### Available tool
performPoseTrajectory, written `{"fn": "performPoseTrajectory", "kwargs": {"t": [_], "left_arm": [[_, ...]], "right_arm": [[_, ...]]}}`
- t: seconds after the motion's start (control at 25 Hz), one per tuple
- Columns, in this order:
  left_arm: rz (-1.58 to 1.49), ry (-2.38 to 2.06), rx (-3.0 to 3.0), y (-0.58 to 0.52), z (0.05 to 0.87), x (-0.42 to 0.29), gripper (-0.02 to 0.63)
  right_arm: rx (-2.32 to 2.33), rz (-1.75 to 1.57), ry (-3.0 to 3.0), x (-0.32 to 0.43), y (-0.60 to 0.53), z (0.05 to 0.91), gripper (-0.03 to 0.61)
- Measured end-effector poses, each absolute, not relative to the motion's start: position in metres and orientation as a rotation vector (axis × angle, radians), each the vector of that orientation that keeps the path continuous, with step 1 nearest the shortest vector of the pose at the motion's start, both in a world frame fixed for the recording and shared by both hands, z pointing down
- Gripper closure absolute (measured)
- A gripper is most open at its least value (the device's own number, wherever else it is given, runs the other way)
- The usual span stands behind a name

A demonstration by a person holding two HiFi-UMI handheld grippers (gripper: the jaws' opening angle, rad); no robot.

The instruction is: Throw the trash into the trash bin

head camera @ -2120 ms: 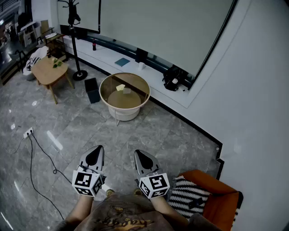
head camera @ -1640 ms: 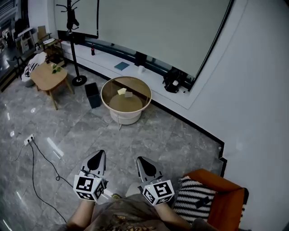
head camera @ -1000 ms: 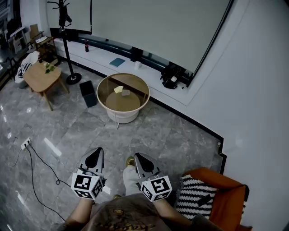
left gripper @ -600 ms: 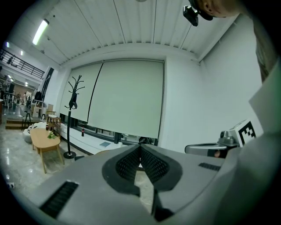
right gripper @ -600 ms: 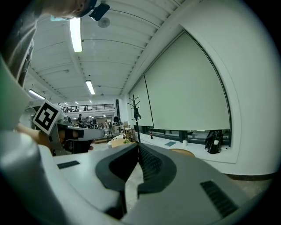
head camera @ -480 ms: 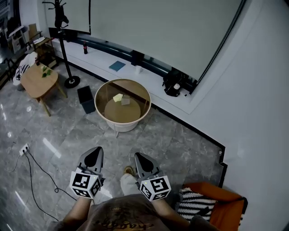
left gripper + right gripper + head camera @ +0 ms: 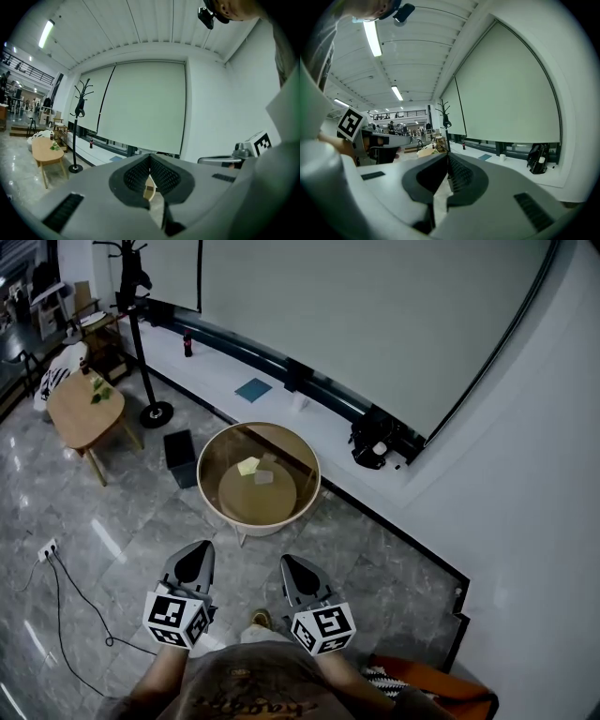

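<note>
In the head view a round glass-topped table (image 7: 214,512) stands ahead, with a yellow scrap of trash (image 7: 247,466) and a small grey piece (image 7: 263,477) on it. A small black trash bin (image 7: 180,457) stands on the floor just left of the table. My left gripper (image 7: 198,548) and right gripper (image 7: 290,562) are held side by side near the person's body, short of the table, both pointing at it. Both are shut with nothing in them. The left gripper view shows its closed jaws (image 7: 150,161) with a sliver of the table behind; the right gripper view shows closed jaws (image 7: 448,159).
A wooden side table (image 7: 80,411) and a coat stand (image 7: 142,343) are at the far left. A white ledge (image 7: 234,367) along the wall carries a bottle (image 7: 187,343), a blue book (image 7: 253,390) and a black bag (image 7: 375,442). A cable (image 7: 56,596) trails on the floor; an orange chair (image 7: 431,688) is at bottom right.
The person has walked toward the round table with both shut grippers carried along; the table and bin now lie closer, and the orange chair has slid mostly out at the bottom right.
</note>
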State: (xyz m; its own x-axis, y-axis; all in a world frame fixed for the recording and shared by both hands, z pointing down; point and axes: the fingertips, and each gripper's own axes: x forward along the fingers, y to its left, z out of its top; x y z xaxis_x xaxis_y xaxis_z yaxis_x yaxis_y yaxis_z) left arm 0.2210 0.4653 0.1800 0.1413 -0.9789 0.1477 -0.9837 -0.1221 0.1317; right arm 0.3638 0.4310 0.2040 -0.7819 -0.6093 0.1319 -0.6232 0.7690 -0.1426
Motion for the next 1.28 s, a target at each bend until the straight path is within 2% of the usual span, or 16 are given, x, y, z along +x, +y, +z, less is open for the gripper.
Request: {"fn": "performPoseTrajectory", "kwargs": {"t": [0.84,1.28], "left_arm": [[0.001,-1.971,2.147,0.308,0.199,0.161,0.606],[0.054,-1.861,2.229,0.191,0.197,0.099,0.606]], "right_arm": [[0.945,0.303,-2.859,0.303,0.273,0.227,0.560],[1.056,0.350,-2.823,0.235,0.167,0.224,0.560]]}}
